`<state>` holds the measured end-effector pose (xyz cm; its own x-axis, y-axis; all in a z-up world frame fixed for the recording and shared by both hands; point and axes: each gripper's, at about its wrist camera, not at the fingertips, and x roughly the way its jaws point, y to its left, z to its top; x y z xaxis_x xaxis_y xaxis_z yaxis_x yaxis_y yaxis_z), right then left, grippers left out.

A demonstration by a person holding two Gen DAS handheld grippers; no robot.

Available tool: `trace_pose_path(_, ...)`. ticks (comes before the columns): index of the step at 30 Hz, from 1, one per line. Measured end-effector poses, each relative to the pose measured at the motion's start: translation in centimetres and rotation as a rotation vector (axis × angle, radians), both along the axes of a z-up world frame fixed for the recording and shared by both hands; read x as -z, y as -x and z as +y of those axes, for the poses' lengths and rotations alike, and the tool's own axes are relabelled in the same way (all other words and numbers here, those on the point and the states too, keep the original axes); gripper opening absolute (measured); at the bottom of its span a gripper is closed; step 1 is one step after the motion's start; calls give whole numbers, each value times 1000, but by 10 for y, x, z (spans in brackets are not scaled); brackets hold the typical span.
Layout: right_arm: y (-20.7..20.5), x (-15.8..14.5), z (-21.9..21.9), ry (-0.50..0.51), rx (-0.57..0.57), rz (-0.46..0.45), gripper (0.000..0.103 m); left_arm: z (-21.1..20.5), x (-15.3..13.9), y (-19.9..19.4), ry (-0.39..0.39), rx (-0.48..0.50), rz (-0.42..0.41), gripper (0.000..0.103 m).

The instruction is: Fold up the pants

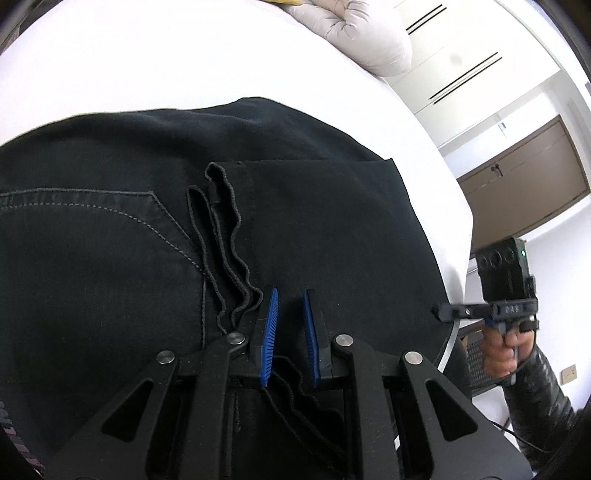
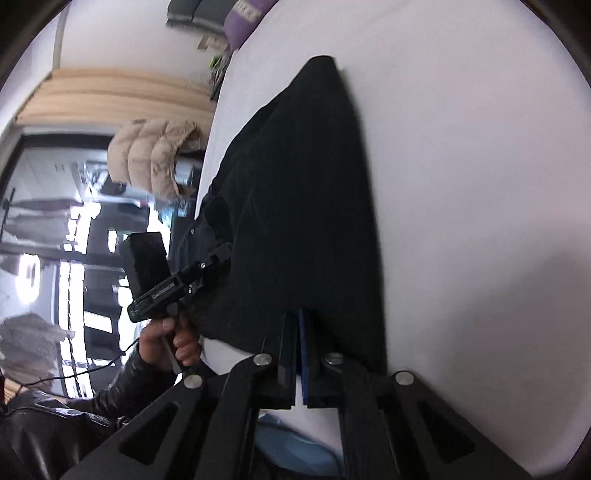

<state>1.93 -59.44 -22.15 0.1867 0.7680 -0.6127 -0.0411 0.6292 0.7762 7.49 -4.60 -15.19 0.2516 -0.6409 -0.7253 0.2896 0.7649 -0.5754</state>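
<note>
Your left gripper stands over the black pants, its blue pads parted with nothing clamped between them, and the loose drawstring lies wavy on the cloth beside and beneath the left pad. The pants lie flat on the white bed, filling the near side up to its right edge, with bare sheet beyond them toward the white pillow. Your right gripper has its pads pressed together on the near edge of the pants, with bare sheet to its right.
</note>
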Motion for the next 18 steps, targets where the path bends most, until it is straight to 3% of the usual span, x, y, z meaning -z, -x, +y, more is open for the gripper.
trace_pose_path(1,7,-3,-1,5,20,-7,3,-2,-1,3,-7,0,-9,14)
trace_pose_path(3,14,-17,2,45,34,-44,17,-2,-11,13,-31,-10,-34,14)
trace_pose_path(5,14,-39,4,5,59,-118,62,8,-29,28,-64,-35,-75,15)
trace_pose_path(7,7,-61,9,-81,100,-211,83,25,-48,49,-20,-64,-128,15)
trace_pose_path(10,-16,-69,24,-181,144,-273,87,59,-69,82,10,-142,-181,15)
trace_pose_path(12,-29,-55,36,-206,139,-236,87,82,-75,100,22,-197,-194,15)
trace_pose_path(13,-37,-40,45,-180,136,-192,88,98,-78,110,36,-236,-198,15)
trace_pose_path(14,-43,-24,51,-116,137,-138,82,117,-78,120,57,-285,-192,17)
trace_pose_path(15,-46,-6,57,-43,137,-88,74,132,-77,127,72,-326,-183,27)
trace_pose_path(16,-45,-2,61,27,146,-116,66,155,-75,139,94,-400,-167,38)
trace_pose_path(17,-41,-6,64,36,147,-152,70,169,-73,147,107,-449,-161,73)
trace_pose_path(18,-39,-10,66,32,145,-157,72,187,-72,153,122,-506,-162,94)
